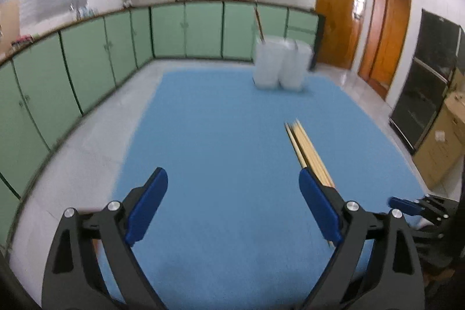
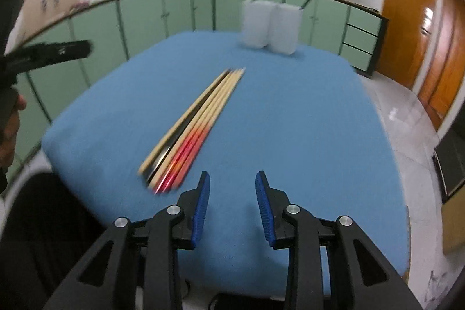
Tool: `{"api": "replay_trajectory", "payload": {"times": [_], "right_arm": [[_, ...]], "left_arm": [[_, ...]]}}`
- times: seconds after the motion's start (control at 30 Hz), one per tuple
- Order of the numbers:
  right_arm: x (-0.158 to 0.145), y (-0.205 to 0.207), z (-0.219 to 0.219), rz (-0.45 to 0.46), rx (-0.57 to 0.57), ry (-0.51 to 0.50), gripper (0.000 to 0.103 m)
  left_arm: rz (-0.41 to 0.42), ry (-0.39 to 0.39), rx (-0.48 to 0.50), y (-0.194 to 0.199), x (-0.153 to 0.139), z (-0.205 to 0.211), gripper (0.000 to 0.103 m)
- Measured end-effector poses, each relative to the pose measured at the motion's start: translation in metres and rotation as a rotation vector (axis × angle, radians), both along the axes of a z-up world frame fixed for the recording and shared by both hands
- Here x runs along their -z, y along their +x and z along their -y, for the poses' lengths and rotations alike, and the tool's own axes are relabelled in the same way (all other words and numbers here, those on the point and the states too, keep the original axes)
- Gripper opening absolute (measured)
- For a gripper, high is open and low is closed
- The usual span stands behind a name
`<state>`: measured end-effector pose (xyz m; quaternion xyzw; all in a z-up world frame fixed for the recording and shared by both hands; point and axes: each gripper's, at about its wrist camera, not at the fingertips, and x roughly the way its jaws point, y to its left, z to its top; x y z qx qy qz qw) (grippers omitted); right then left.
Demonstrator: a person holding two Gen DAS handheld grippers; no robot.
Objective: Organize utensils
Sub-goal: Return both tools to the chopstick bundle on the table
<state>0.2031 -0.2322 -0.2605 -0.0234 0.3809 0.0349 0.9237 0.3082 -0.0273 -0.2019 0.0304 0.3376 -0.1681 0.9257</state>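
Observation:
A bundle of several wooden chopsticks (image 2: 197, 124), some with red ends, lies on the blue table (image 2: 290, 118). It also shows in the left wrist view (image 1: 308, 150), partly hidden behind my left gripper's right finger. Two white holders (image 2: 268, 26) stand at the table's far edge; in the left wrist view (image 1: 280, 64) one holds a single brown stick. My left gripper (image 1: 234, 188) is open wide and empty above the table. My right gripper (image 2: 232, 188) is open and empty, just right of the chopsticks' near ends.
Green cabinets (image 1: 174, 31) line the far wall and the left side. Wooden doors (image 1: 340, 5) are at the right. My right gripper (image 1: 407, 205) shows at the right edge of the left wrist view. The table cloth (image 1: 221, 135) spreads between gripper and holders.

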Motion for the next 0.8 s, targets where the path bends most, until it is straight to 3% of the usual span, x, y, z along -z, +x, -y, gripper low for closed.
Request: {"api": "replay_trajectory", "payload": {"times": [0.23,0.53,0.67,0.8], "right_arm": [[0.020,-0.008,-0.027,0.033,-0.047,-0.039,0.033],[0.023,0.012,-0.025,0.060,-0.051,-0.030,0.035],[0.022,0.015,-0.009,0.051,-0.015,-0.011,0.012],[0.023,0.012,0.012,0.047,0.026,-0.013,0.006]], "left_arm": [[-0.014,0.013,-0.001,-0.021,0.025,-0.005,0.089],[-0.050,-0.008,0.015,-0.021,0.039,-0.004,0.089],[-0.062,0.005,0.071,-0.028,0.049,0.015,0.089],[-0.071,0.040,0.114,-0.033,0.062,0.038,0.089]]}}
